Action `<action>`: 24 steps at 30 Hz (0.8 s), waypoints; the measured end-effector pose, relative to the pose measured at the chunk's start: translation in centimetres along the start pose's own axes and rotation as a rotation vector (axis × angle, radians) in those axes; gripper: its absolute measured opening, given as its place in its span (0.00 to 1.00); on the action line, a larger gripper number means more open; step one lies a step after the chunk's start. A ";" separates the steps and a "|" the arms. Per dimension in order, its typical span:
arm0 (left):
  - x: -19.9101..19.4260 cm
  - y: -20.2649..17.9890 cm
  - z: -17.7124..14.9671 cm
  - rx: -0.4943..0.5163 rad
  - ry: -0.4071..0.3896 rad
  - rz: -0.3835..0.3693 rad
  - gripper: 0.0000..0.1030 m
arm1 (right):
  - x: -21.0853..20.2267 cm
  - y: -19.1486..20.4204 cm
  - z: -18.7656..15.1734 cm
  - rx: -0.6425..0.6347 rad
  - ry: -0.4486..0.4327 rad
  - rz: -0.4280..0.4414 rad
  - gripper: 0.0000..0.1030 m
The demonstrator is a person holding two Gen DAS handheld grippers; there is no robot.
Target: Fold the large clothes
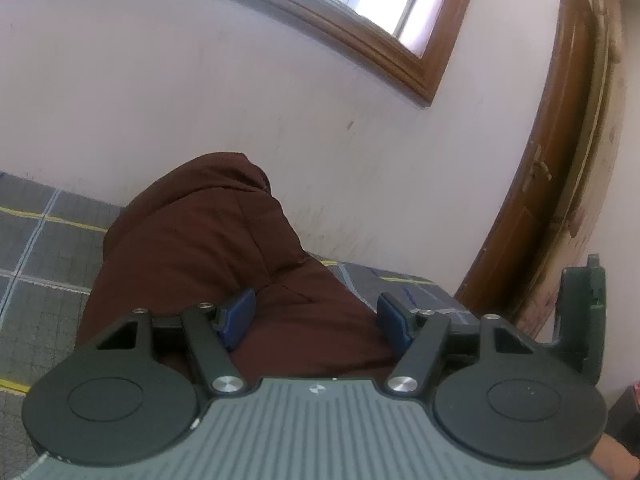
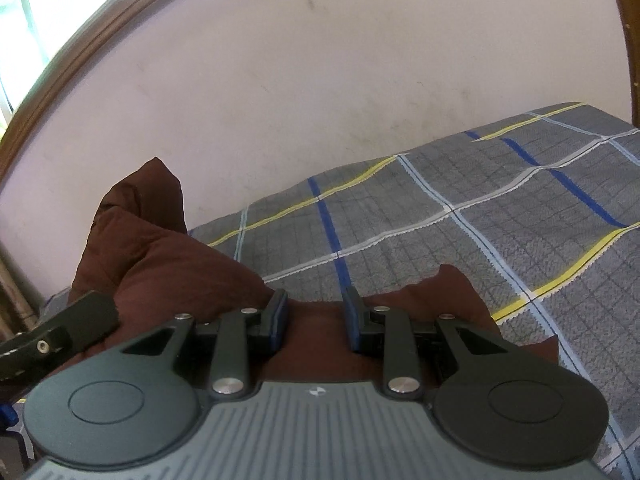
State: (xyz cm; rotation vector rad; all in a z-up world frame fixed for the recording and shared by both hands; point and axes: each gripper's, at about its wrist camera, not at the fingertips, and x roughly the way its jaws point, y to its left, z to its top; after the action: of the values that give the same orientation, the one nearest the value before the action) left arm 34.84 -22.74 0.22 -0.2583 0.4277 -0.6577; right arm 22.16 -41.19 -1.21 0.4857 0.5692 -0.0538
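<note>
A brown garment (image 1: 200,240) lies bunched in a heap on the checked bed cover (image 1: 36,240), close to the wall. My left gripper (image 1: 316,316) hovers over its near side. The jaws stand wide apart, and the cloth beneath them touches neither blue pad (image 1: 236,316). In the right wrist view the brown garment (image 2: 160,256) rises to a peak at the left. My right gripper (image 2: 316,308) has its jaws close together, and a fold of brown cloth fills the gap from one pad to the other. The left gripper's body (image 2: 60,328) shows at the left edge.
A pale wall (image 1: 240,100) runs right behind the bed, with a wood-framed window (image 1: 380,40) above it. A brown door frame (image 1: 560,160) stands at the right. The checked bed cover (image 2: 480,220) stretches away to the right of the garment.
</note>
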 end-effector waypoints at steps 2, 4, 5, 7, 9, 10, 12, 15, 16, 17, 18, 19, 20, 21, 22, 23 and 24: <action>0.3 0.3 0.0 -0.010 0.011 -0.003 0.66 | 0.2 0.1 0.0 -0.005 0.004 -0.011 0.27; 0.5 0.2 0.2 -0.006 0.016 0.002 0.66 | 0.3 0.1 0.1 -0.006 0.011 -0.018 0.27; 0.4 0.3 0.2 -0.004 0.017 0.005 0.66 | 0.3 0.1 0.1 -0.008 0.012 -0.020 0.27; 0.3 0.2 0.1 0.008 0.017 0.013 0.66 | 0.1 0.1 0.3 0.002 0.019 -0.017 0.27; 0.3 0.0 0.2 0.013 0.015 0.013 0.66 | -0.5 0.6 0.6 -0.018 0.032 -0.043 0.28; 0.4 0.0 0.3 0.014 0.014 0.014 0.66 | -1.2 1.2 0.6 -0.055 0.035 -0.063 0.28; 0.5 -0.1 0.4 0.015 0.012 0.016 0.66 | -2.6 2.2 0.6 -0.127 0.026 -0.098 0.30; 0.4 -0.1 0.3 0.023 0.009 0.013 0.66 | -5.3 3.4 -0.4 -0.220 -0.006 -0.126 0.34; 0.4 -0.2 0.2 0.029 0.008 0.013 0.66 | -6.1 3.5 -0.9 -0.244 -0.016 -0.130 0.34; 0.4 -0.3 0.2 0.037 0.008 0.014 0.66 | -6.5 3.4 -1.3 -0.252 -0.020 -0.131 0.34; 0.4 -0.4 0.1 0.043 0.007 0.014 0.66 | -7.0 3.3 -1.7 -0.258 -0.025 -0.134 0.34; 0.4 -0.5 0.0 0.049 0.007 0.015 0.66 | -7.3 3.2 -2.1 -0.266 -0.033 -0.141 0.34; 0.4 -0.6 0.0 0.053 0.007 0.014 0.66 | -7.5 3.2 -2.6 -0.274 -0.042 -0.147 0.34; 0.4 -0.6 0.0 0.056 0.008 0.014 0.66 | -7.5 3.1 -3.0 -0.277 -0.054 -0.150 0.34; 0.4 -0.7 0.0 0.059 0.009 0.015 0.66 | -7.5 3.0 -3.5 -0.282 -0.073 -0.154 0.34; 0.4 -0.8 -0.1 0.064 0.009 0.019 0.66 | -7.4 2.9 -4.1 -0.295 -0.097 -0.157 0.34; 0.5 -0.9 -0.1 0.068 0.011 0.023 0.66 | -7.1 2.9 -4.5 -0.303 -0.113 -0.163 0.34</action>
State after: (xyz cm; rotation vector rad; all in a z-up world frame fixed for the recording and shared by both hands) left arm 34.69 -23.74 0.35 -0.1850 0.4173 -0.6499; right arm 14.41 -37.13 0.54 0.1399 0.4947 -0.1469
